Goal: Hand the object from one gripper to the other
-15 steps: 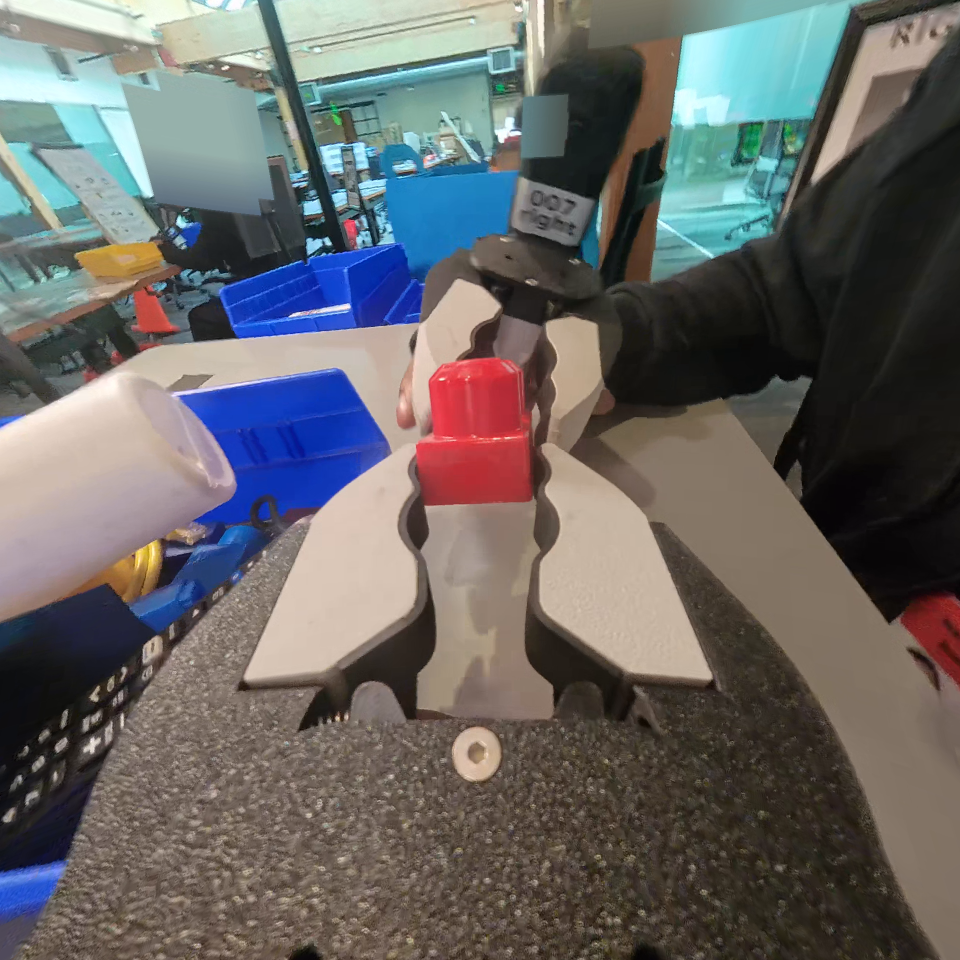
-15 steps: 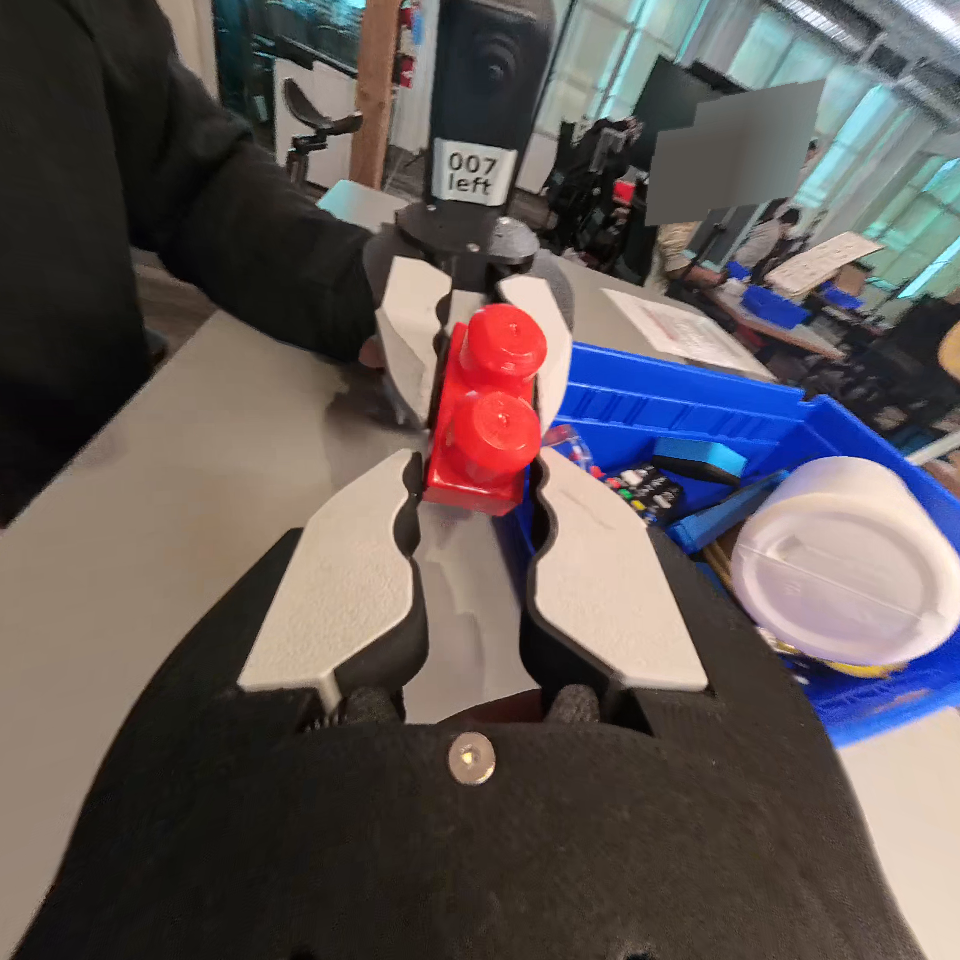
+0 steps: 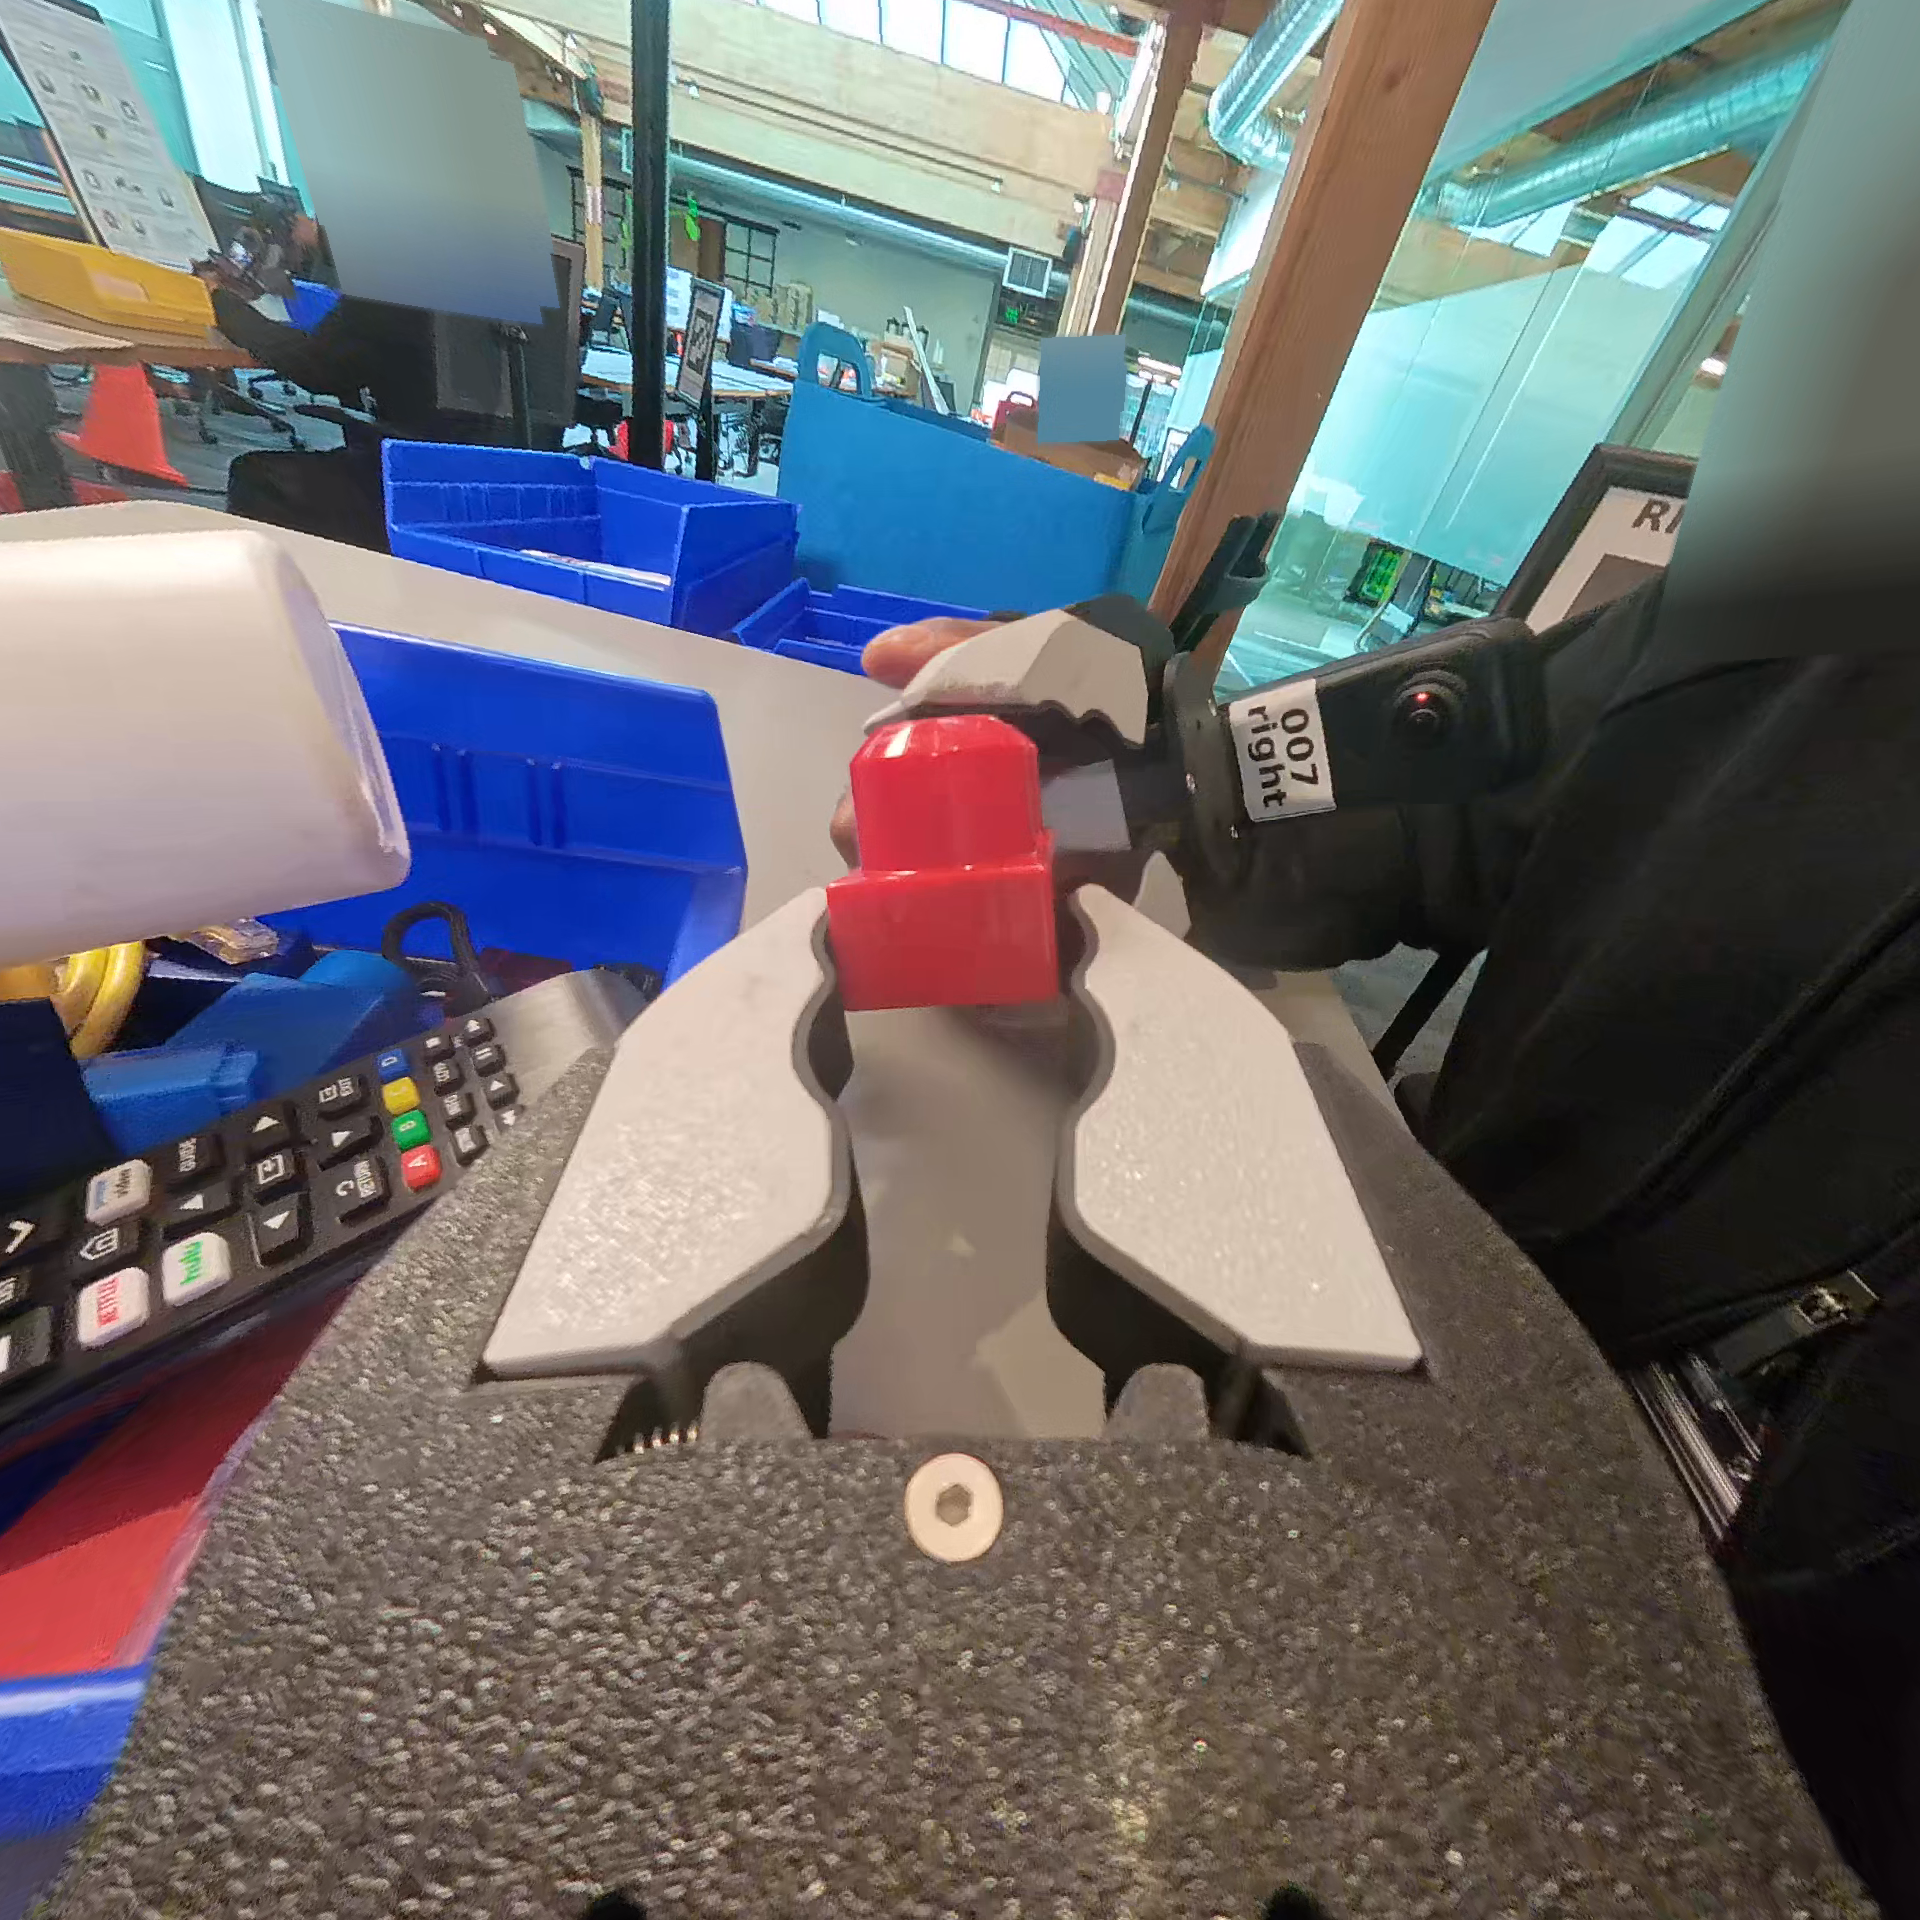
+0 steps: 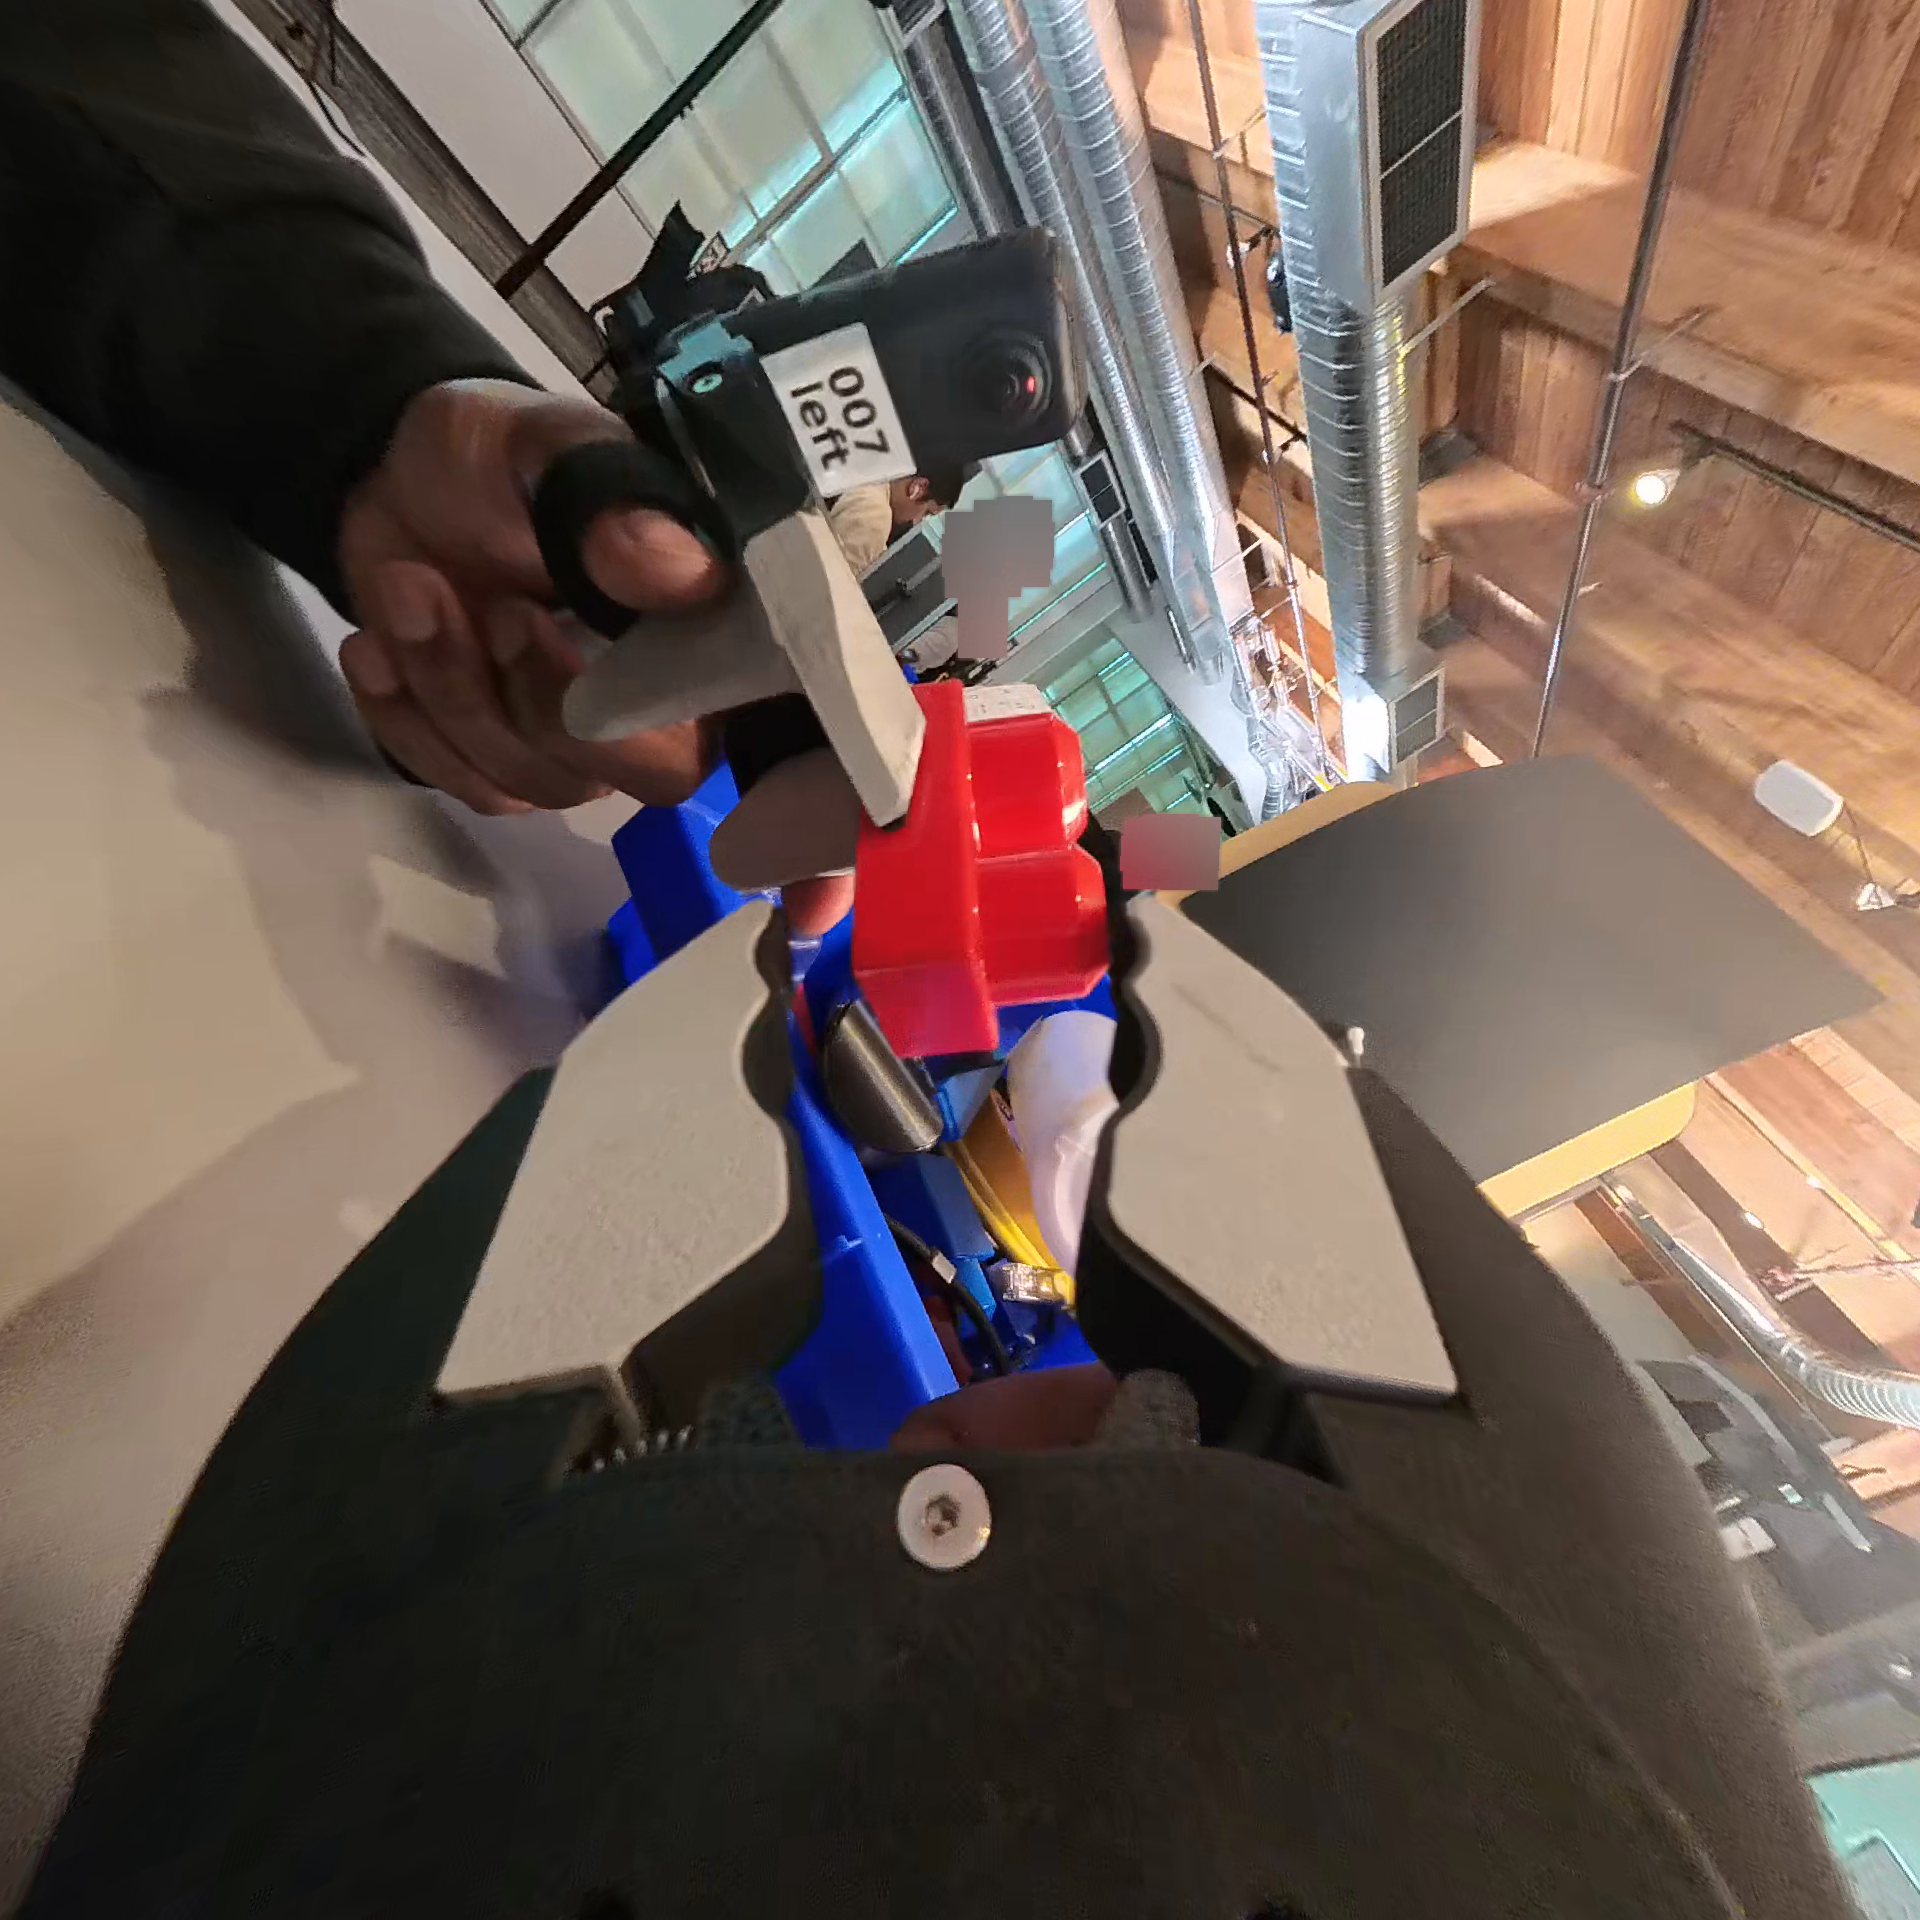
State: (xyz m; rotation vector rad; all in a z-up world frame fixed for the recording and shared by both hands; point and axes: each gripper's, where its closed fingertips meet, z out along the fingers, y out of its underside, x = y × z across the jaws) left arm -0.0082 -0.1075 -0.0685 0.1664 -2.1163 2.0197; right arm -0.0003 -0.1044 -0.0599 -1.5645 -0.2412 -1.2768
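While left claw [image 3: 943,940] grips brick [image 3: 940,868], bin [image 3: 540,769] beside

Right gripper [image 4: 951,940]: grey fingers spread wide, tips flanking red two-stud block [image 4: 971,883]; right tip just beside studs, left tip apart from block.
Left gripper [image 4: 831,810]: enters from upper left, held in bare hand [image 4: 488,623] with dark sleeve; grey fingers clamp block base.
Blue bin [image 4: 852,1299]: beneath, between own fingers; holds yellow cable, white bottle, dark cylinder.
Grey table [image 4: 156,1039]: at left.
Silver ducts, wooden ceiling: upper right.
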